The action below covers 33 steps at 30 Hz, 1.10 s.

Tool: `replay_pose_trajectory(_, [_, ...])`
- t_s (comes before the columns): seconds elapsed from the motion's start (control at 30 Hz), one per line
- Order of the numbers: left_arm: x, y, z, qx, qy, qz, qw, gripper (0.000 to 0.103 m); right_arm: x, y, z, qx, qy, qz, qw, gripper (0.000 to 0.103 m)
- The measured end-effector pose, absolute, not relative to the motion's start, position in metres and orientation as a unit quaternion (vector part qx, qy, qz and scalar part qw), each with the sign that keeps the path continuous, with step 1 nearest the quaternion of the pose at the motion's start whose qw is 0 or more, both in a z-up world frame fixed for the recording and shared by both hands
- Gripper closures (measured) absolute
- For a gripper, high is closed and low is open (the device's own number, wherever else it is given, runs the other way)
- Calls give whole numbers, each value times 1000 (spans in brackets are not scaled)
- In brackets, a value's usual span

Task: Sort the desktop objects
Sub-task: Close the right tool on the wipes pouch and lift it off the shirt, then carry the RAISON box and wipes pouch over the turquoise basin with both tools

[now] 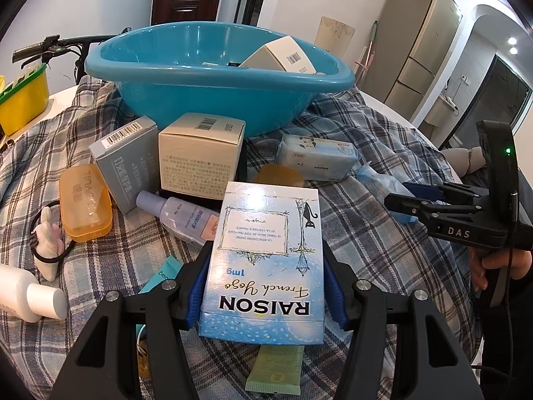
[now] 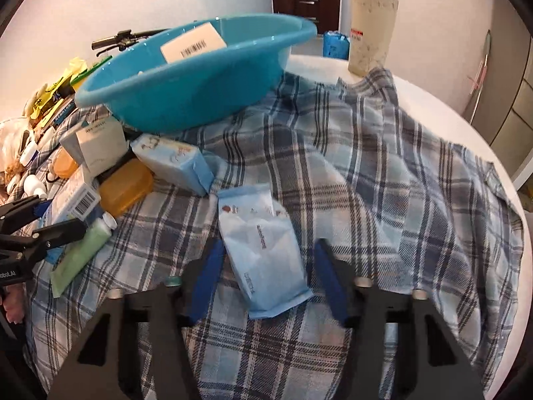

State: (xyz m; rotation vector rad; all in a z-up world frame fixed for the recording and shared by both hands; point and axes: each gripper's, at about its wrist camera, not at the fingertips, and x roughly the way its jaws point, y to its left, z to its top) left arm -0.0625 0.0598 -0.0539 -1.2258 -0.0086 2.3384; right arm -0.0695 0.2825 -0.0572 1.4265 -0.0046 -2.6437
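Note:
My left gripper (image 1: 265,255) is shut on a light blue RAISON box (image 1: 266,266), its blue pads pressed on the two long sides. Behind it stands a blue basin (image 1: 213,100) holding a cream box (image 1: 283,55). In the right wrist view my right gripper (image 2: 269,243) stands open over the plaid cloth (image 2: 399,183). A pale blue soft pack (image 2: 263,253) lies flat between its fingers, with a gap to each pad. The right gripper (image 1: 396,191) also shows at the right of the left wrist view, held by a hand.
In front of the basin lie a cream box (image 1: 200,163), a grey box (image 1: 128,163), an orange case (image 1: 85,206), a purple bottle (image 1: 180,216), a wipes pack (image 1: 316,161) and a green tube (image 1: 276,370). A yellow bin (image 1: 23,100) stands far left.

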Motion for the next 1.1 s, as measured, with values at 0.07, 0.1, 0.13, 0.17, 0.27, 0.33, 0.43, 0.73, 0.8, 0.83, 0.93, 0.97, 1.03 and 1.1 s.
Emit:
replay_pose_trajectory(0.07, [-62, 60, -54, -450, -3, 858, 248, 42, -67, 281, -57, 472, 1, -878, 72, 59])
replay_pose_trajectory(0.1, [-62, 60, -54, -450, -3, 858, 248, 42, -67, 281, -57, 472, 3, -878, 73, 62])
replay_pose_trajectory(0.13, [-62, 60, -54, -450, -3, 858, 248, 42, -66, 280, -56, 471, 3, -879, 73, 63])
replay_pose_trajectory(0.17, [-62, 60, -54, -450, -3, 858, 248, 42, -64, 279, -54, 469, 2, -880, 74, 63])
replay_pose_trajectory(0.27, [-62, 60, -54, -450, -3, 858, 248, 42, -60, 274, -47, 461, 3, -884, 81, 64])
replay_pose_trajectory(0.33, [-62, 60, -54, -450, -3, 858, 248, 42, -58, 268, -46, 461, 7, -883, 87, 63])
replay_pose_trajectory(0.43, [-63, 60, -54, -449, -3, 858, 248, 42, -61, 262, -50, 464, 14, -881, 89, 57])
replay_pose_trajectory(0.73, [-62, 60, -53, -448, -4, 859, 247, 42, -65, 262, -57, 468, -13, -879, 91, 63])
replay_pose_trajectory(0.8, [-61, 60, -52, -447, -3, 860, 246, 42, -62, 263, -53, 463, -16, -882, 90, 63])
replay_pose_trajectory(0.83, [-60, 60, -52, -447, -3, 860, 246, 42, -60, 263, -51, 461, -17, -883, 90, 63])
replay_pose_trajectory(0.93, [-58, 59, -48, -442, -2, 864, 243, 42, -55, 263, -42, 450, -20, -888, 89, 63])
replay_pose_trajectory(0.97, [-58, 59, -46, -440, -1, 865, 242, 42, -53, 262, -39, 446, -21, -890, 89, 63])
replay_pose_trajectory(1.03, [-56, 58, -43, -434, 1, 869, 237, 42, -50, 262, -31, 436, -24, -895, 88, 63])
replay_pose_trajectory(1.1, [-53, 55, -37, -425, 0, 876, 230, 42, -47, 261, -22, 421, -28, -903, 85, 63])
